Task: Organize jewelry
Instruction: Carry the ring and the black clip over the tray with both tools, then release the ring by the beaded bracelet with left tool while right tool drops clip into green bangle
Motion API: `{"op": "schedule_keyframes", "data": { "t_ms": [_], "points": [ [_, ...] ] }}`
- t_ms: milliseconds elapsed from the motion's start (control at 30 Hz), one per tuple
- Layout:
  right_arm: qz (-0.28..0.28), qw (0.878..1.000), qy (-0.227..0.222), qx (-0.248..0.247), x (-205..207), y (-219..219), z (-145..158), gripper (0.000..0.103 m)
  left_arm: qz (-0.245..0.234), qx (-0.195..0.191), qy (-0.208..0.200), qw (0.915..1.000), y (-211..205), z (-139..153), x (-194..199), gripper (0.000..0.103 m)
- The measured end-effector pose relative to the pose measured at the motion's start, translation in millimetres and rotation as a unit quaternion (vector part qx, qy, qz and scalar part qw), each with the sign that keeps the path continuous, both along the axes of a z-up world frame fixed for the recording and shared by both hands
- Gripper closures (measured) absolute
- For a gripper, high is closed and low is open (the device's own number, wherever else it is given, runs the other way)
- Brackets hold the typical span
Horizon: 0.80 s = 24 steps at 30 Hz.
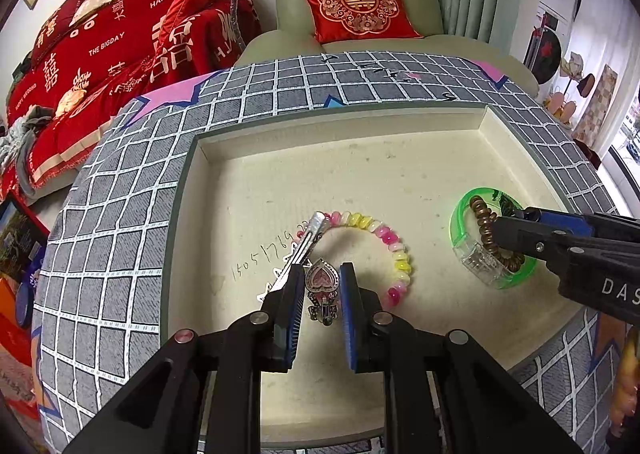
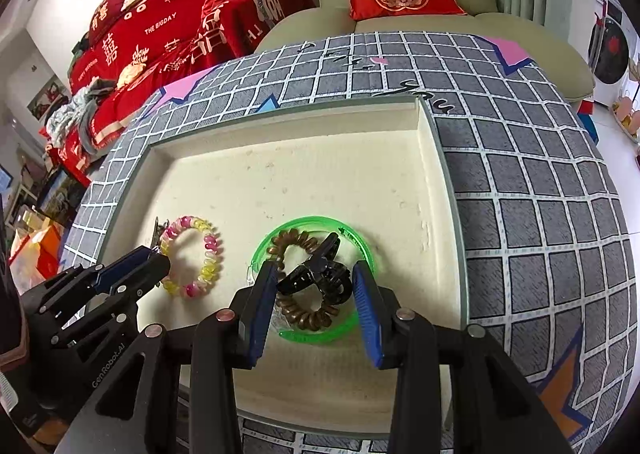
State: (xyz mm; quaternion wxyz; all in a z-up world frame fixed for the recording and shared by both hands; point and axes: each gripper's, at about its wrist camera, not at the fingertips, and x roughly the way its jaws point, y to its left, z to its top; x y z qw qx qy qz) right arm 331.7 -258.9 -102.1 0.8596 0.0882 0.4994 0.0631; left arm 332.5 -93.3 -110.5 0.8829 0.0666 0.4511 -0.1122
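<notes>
A cream tray [image 1: 280, 181] holds the jewelry. My left gripper [image 1: 322, 280] straddles a heart-shaped pendant [image 1: 321, 280] lying inside a pink and yellow bead bracelet [image 1: 384, 238]; its jaws are slightly apart, close to the pendant's sides. A silver hair clip [image 1: 308, 242] lies across the bracelet's left side. My right gripper [image 2: 316, 278] is open around a black claw clip [image 2: 320, 274] that lies over a brown coil hair tie [image 2: 304, 314] inside a green bangle [image 2: 312, 221]. The bracelet [image 2: 196, 258] also shows in the right wrist view.
The tray [image 2: 432, 157] sits on a grey grid-patterned cloth [image 1: 120, 213] over a table. A green armchair with a red cushion [image 1: 356, 5] stands behind it. A sofa with red bedding [image 1: 100, 53] is at the back left.
</notes>
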Motion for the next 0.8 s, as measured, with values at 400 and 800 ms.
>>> {"op": "schedule_keyframes", "data": {
  "t_ms": [400, 800],
  "points": [
    [-0.008, 1.0, -0.01, 0.012, -1.7, -3.5, 5.1, 0.037, 0.004, 0.006, -0.006, 1.0, -0.5, 3.7, -4.3, 0.074],
    [-0.041, 0.996, -0.029, 0.068, -17.7, -25.7, 27.7, 0.032, -0.009, 0.009, -0.021, 0.9997, -5.6, 12.9, -8.8, 0.073]
  ]
}}
